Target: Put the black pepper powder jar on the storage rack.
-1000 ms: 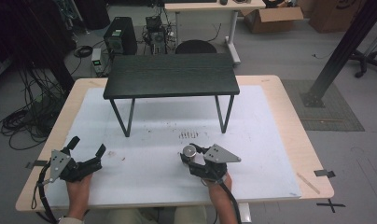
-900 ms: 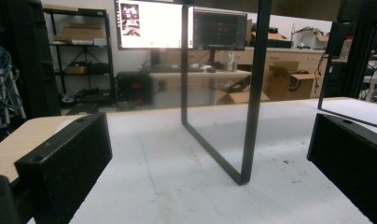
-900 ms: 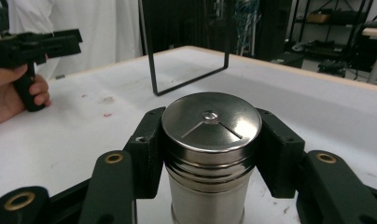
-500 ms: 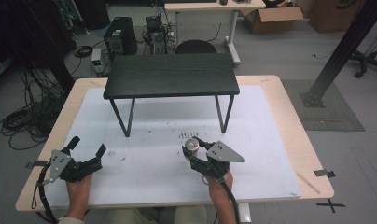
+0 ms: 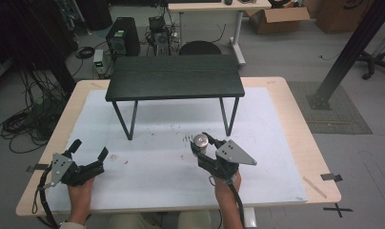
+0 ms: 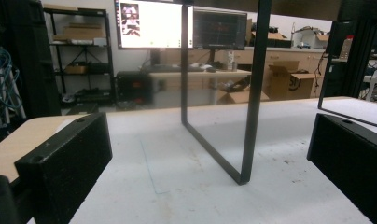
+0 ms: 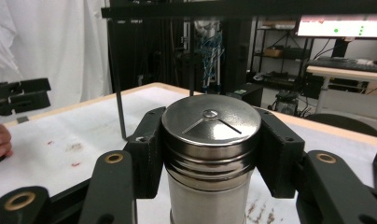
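A silver metal canister (image 5: 200,140) with a ribbed screw lid stands between the jaws of my right gripper (image 5: 201,146), near the front right leg of the small black table (image 5: 174,76). In the right gripper view both black pads press the sides of the canister (image 7: 210,140), so the right gripper (image 7: 210,156) is shut on it. Whether its base touches the mat is hidden. My left gripper (image 5: 89,149) rests at the front left of the white mat, jaws wide apart and holding nothing. In its own view the left gripper (image 6: 205,172) faces a black table leg (image 6: 249,116).
The white mat (image 5: 157,167) covers most of the wooden tabletop (image 5: 295,119) and carries small dark stains. The black table's thin legs stand on the mat's far half. My left gripper (image 7: 18,98) and its hand appear at the left of the right gripper view.
My right gripper has carried the canister a little forward and to the right, toward the black table's leg. The left gripper has stayed in place, still open.
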